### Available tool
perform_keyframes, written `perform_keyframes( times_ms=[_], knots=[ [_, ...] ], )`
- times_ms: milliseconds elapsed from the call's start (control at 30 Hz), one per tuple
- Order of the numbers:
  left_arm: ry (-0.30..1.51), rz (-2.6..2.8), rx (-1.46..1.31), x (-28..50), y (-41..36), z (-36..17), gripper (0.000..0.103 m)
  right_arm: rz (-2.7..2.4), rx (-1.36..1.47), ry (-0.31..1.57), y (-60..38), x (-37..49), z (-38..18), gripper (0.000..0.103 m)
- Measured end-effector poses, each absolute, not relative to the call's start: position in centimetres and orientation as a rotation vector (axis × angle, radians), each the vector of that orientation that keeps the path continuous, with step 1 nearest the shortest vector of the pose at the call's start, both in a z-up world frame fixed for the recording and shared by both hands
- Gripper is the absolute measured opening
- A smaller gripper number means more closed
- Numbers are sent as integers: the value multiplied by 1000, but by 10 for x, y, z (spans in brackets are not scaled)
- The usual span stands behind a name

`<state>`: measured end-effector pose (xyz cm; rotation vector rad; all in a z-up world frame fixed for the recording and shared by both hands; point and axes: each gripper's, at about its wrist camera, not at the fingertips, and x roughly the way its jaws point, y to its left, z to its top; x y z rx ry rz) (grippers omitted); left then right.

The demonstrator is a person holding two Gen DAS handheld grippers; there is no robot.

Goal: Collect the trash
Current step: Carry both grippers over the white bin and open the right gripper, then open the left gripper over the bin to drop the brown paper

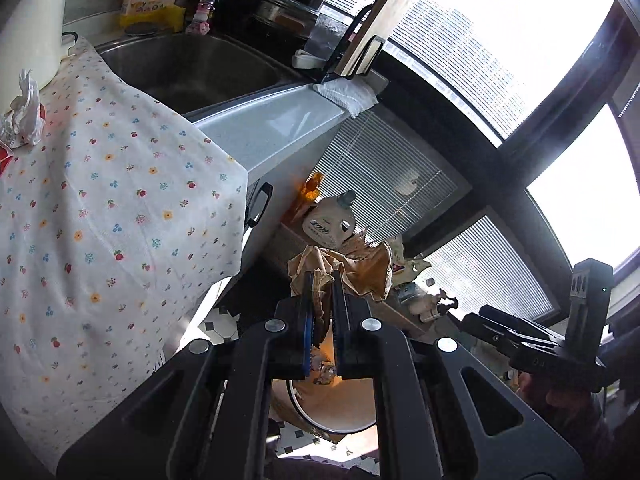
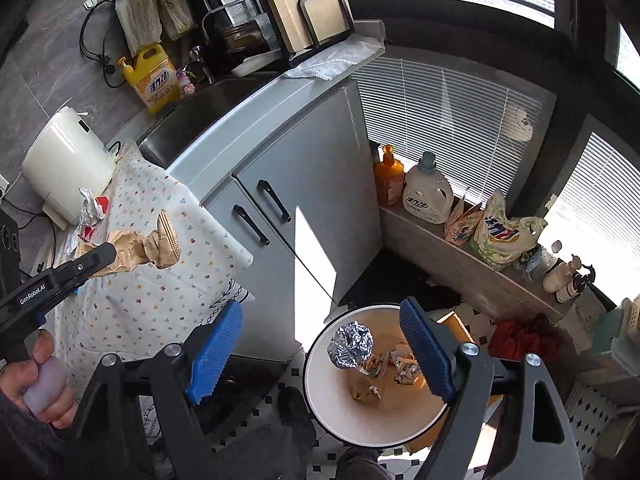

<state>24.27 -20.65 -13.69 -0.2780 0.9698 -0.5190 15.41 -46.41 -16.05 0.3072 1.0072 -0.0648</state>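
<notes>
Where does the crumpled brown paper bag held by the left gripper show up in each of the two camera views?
Left wrist view: the brown paper bag sits low at centre, pinched between the left gripper fingers.
Right wrist view: the same bag is at mid left, sticking out of that gripper over the floral cloth.
Shared landmark: the white detergent bottle by the blinds.

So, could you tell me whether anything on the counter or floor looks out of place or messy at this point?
Yes: crumpled white and red wrappers lie loose on the floral cloth beside the white appliance. The left gripper is shut on a crumpled brown paper bag. The bin holds a foil ball; nothing spilled.
</notes>
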Motion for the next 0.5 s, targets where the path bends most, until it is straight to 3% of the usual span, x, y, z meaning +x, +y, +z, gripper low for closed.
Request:
perform_keyframes(
  times_ms=[500],
  knots=[
    [1066, -680, -186, 211, -298, -164, 8, -230, 374, 974, -534, 82, -162, 85]
  ],
)
